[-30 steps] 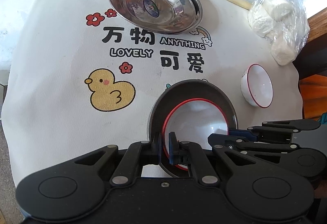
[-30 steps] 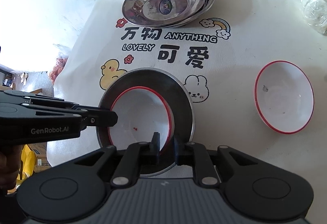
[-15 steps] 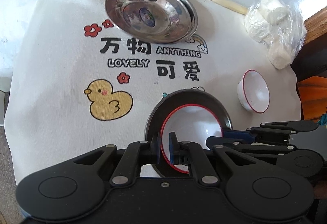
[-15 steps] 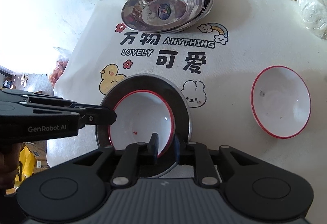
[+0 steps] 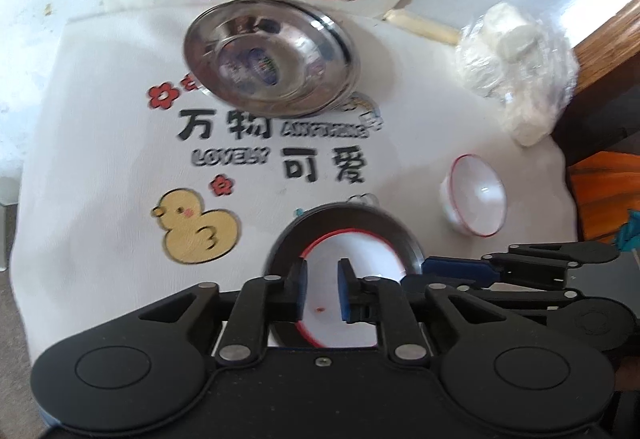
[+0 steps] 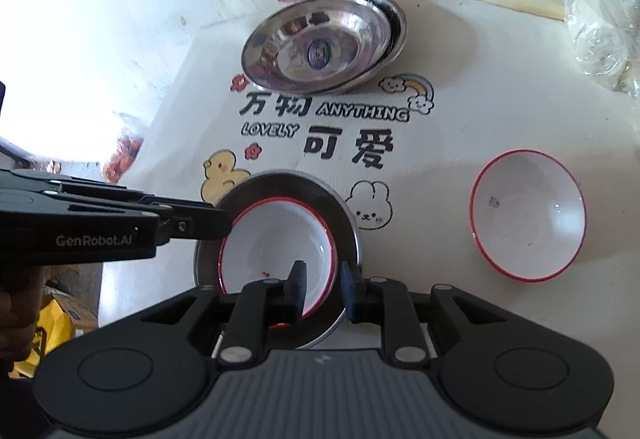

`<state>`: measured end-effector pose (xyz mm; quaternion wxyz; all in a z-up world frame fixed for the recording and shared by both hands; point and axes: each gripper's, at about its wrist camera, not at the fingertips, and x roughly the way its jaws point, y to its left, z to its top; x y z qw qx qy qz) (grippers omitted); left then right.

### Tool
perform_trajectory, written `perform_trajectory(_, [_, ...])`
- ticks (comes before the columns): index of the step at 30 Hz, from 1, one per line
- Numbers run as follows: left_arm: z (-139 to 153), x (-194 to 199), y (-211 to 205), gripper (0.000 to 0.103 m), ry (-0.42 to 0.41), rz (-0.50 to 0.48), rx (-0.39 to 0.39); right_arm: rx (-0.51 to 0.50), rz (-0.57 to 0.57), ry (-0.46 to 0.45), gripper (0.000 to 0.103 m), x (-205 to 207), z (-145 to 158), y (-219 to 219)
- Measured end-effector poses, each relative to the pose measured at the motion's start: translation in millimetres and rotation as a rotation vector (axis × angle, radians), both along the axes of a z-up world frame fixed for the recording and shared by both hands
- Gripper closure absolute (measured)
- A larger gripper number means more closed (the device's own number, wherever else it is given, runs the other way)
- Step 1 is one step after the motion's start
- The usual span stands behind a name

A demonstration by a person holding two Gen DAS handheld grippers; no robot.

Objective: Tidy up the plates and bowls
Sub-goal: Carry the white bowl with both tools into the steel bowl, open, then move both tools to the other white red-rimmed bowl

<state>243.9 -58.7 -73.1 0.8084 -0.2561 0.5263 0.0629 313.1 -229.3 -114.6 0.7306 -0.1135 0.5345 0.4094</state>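
left claw [image 5: 322, 289]: jaws have just been opening, now slightly apart over the near bowl's [image 5: 352, 259] left rim; pads look clear of it, nothing held.
right claw [image 6: 322, 289]: jaws have also just been opening; the bowl's right rim and the plate's [image 6: 344, 215] edge sit in the gap, no squeeze visible.
location: bowl nests in the dark plate at the near edge of the cloth [image 5: 100, 167] on the desk; second bowl [image 6: 528, 215] stands alone, right; steel plate stack [image 6: 320, 51] far centre.
risk 1: a pad snags a rim on pull-out and drags or tips the bowl, since the clearance is small.
risk 2: plate sits close to the desk's near edge; a nudge or cloth slip could send it off.
risk 3: steel stack sits offset, so adding to it may slide it.
materials: bowls glossy white, red rim, round, shallow; the near one has red specks inside.
plates: polished steel, reflective, slick; the top far one carries a sticker.
cloth: soft printed fabric, could bunch.
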Motion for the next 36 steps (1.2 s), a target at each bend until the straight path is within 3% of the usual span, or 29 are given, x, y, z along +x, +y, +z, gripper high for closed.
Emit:
perform_trajectory(2, [3,1,-2,0.083,-0.023,-0.008,-0.003,-0.011,-0.021,-0.028,0.058,1,3,-4])
perform_trajectory(7, [8,6,-7,0.071,-0.062,-0.021,0.005,0.013,-0.091,-0.046,0.058,8,11,-24])
perform_trajectory(9, [9,9,-8,0.060,-0.072,-0.020,0.000,0.020,-0.120,-0.055,0.056,12,13,-32])
perform_trajectory(11, [9,12,-10,0.039,-0.081,-0.017,0.004,0.023,-0.150,-0.062,0.050,15,14,-41])
perform_trajectory(16, [7,25,-21,0.020,-0.086,-0.033,0.001,0.022,-0.216,-0.063,0.041,21,12,-64])
perform_trajectory(21, [1,43,-39,0.017,-0.068,-0.077,-0.011,0.014,-0.280,-0.055,0.033,28,8,-90])
perform_trajectory(26, [-5,60,-57,0.006,-0.064,-0.114,-0.035,0.005,-0.346,-0.043,0.008,38,4,-113])
perform_trajectory(29, [-10,70,-68,0.001,-0.058,-0.127,-0.036,-0.001,-0.376,-0.036,0.002,45,1,-126])
perform_trajectory(36, [-20,95,-86,0.001,-0.045,-0.144,-0.022,-0.019,-0.420,-0.024,0.000,65,-6,-149])
